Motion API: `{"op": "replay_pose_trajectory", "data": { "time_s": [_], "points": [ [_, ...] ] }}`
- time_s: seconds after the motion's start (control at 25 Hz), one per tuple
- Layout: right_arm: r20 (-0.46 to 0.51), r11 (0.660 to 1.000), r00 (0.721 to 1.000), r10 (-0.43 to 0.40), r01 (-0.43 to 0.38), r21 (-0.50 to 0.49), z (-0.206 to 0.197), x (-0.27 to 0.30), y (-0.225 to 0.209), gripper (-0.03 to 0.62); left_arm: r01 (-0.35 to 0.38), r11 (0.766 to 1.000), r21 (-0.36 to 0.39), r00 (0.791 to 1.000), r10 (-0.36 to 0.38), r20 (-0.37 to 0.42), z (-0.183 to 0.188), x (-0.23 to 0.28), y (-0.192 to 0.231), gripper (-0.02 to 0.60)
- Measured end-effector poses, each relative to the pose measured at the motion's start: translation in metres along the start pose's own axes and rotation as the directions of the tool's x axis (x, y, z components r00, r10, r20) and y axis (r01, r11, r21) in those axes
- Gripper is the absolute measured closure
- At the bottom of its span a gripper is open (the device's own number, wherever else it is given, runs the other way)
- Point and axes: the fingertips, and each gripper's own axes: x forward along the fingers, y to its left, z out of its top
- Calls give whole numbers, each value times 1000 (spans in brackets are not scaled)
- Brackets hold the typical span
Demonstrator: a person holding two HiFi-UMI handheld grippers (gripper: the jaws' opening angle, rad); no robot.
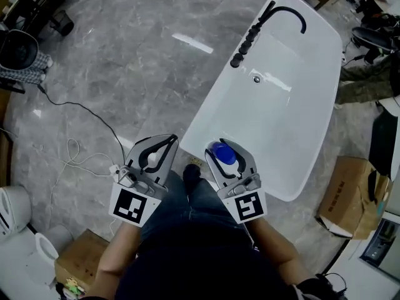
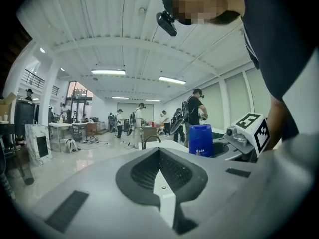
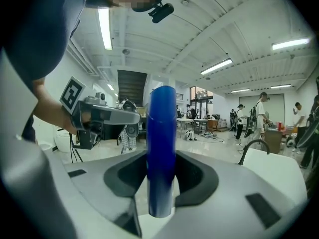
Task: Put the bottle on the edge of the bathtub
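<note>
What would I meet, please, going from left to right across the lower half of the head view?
Left cardboard box → left gripper → right gripper, its fingers holding the blue bottle → right cardboard box.

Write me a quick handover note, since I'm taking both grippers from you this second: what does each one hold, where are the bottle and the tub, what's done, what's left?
The left gripper has its jaws together with nothing in them; it is held off the tub's near end.
The right gripper is shut on the blue bottle, which in the head view sits over the near end of the white bathtub.
Done: bottle gripped and at the tub.
Left: stand it on the bathtub's edge, open the jaws, back away.
</note>
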Motion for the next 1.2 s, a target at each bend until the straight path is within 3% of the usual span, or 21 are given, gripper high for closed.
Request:
{"op": "replay_pose_trajectory", "data": {
  "time_s": [0.28,0.44,0.56,0.92,1.2],
  "points": [
    [-136,1000,991,10,-8,18,-54,31,0,425,124,992,19,991,-122,-49,-42,30,15,560],
    [-203,999,979,9,2,53,-85,48,3,425,168,984,-54,982,-172,-80,-64,46,24,560],
    [-255,998,967,16,0,63,-112,62,5,425,177,979,-101,978,-186,-91,-74,55,36,560],
    [-371,995,928,29,11,104,-181,96,9,425,216,975,-49,959,-221,-177,-106,60,52,560],
    [-452,996,891,39,0,86,-224,111,12,424,241,969,-57,940,-247,-234,-132,59,42,560]
  ]
}}
